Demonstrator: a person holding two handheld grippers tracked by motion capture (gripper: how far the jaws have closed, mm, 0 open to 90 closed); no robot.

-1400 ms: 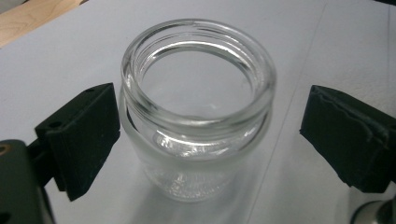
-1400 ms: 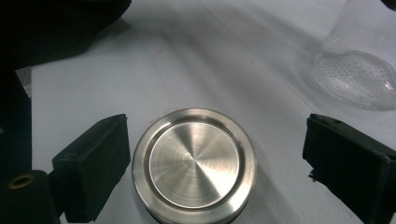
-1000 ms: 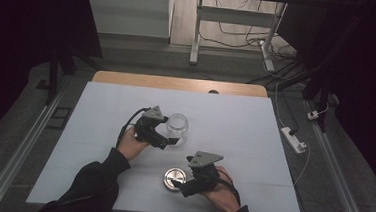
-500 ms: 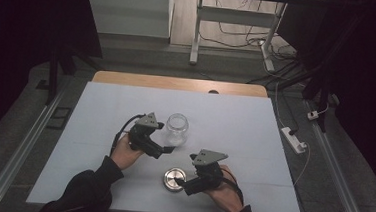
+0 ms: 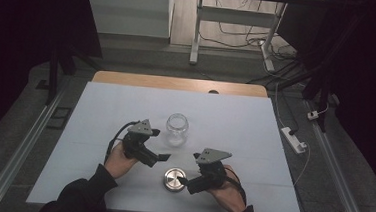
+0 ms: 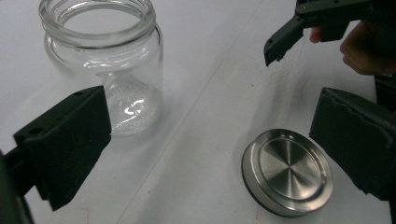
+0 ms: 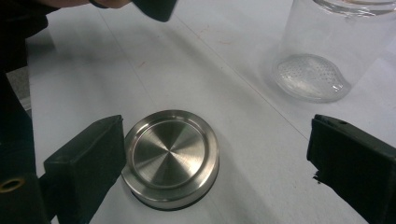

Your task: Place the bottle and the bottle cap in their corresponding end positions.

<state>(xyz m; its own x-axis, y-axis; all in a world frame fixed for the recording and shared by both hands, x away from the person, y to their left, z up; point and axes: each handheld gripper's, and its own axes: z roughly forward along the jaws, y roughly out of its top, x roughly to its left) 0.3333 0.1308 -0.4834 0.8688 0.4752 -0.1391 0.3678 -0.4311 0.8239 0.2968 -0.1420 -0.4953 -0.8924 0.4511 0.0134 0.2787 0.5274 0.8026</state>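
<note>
White table (image 5: 100,110) | L tongs (image 5: 157,145) released – off jar (image 5: 176,129) | R tongs (image 5: 185,180) just opening, lid (image 5: 172,179) loose

A: What is the jar (image 6: 103,60) made of?
B: Clear, glossy glass with a stippled base.
A: And the lid (image 7: 171,157)?
B: Brushed metal, showing fine concentric rings.
A: The tabletop (image 5: 235,114)?
B: Matt, smooth white surface; the tongs' pads (image 6: 74,135) are matt black foam.

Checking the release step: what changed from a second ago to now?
The left tool let go of the glass jar and backed off toward the person; its jaws opened wide, with nothing between them. The right tool has been opening beside the metal lid, one pad touching or nearly touching its rim. Jar and lid stayed put on the table.
</note>
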